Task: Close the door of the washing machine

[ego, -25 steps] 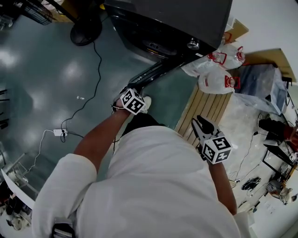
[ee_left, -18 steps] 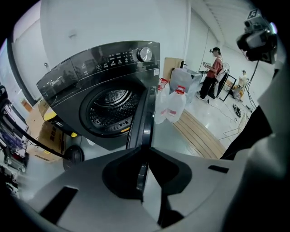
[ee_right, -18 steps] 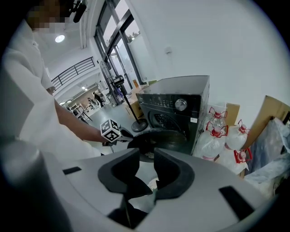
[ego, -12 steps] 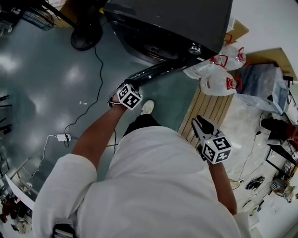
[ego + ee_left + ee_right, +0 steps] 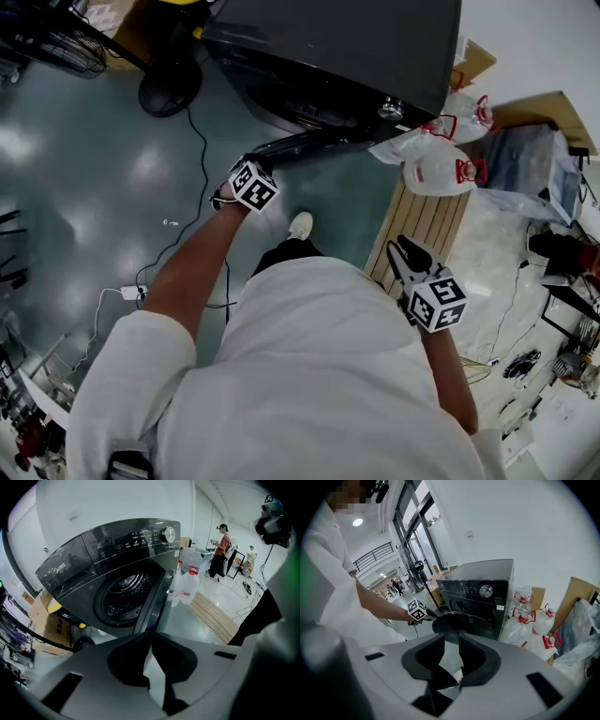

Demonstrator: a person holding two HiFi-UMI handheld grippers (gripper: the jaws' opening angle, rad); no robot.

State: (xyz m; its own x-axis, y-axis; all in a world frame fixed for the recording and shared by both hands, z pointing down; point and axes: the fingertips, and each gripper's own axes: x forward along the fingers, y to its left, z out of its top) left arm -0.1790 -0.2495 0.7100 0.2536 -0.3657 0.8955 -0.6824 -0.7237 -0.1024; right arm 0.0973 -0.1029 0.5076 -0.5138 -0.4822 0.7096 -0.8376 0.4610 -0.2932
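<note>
Door (image 5: 314,142) of the dark washing machine (image 5: 356,47) stands part-way open, swung out from the front toward 10 o'clock in the head view, hinged on the side nearer the control knob (image 5: 390,109). In the left gripper view it shows edge-on (image 5: 152,602), a dark slab running down from the round opening, with the perforated steel drum (image 5: 124,595) visible at its 9 o'clock side.

The left gripper (image 5: 255,167) is at the door's free outer end, at about 11 o'clock of the head view. Its jaws meet at their tips with nothing wide between them, and those tips sit right at the door's edge (image 5: 151,634). From the right gripper view, the marker cube on that gripper (image 5: 417,610) sits just at 9 o'clock of the door's round rim (image 5: 450,623).

The right gripper (image 5: 405,248) hangs at 4 o'clock of the head view, over a slatted wooden board (image 5: 417,220), well apart from the machine. Its jaws stand apart and empty (image 5: 458,641).

White plastic bags (image 5: 436,169) lie at 3 o'clock of the machine. A black cable (image 5: 192,178) trails across the grey-green floor (image 5: 94,187).
</note>
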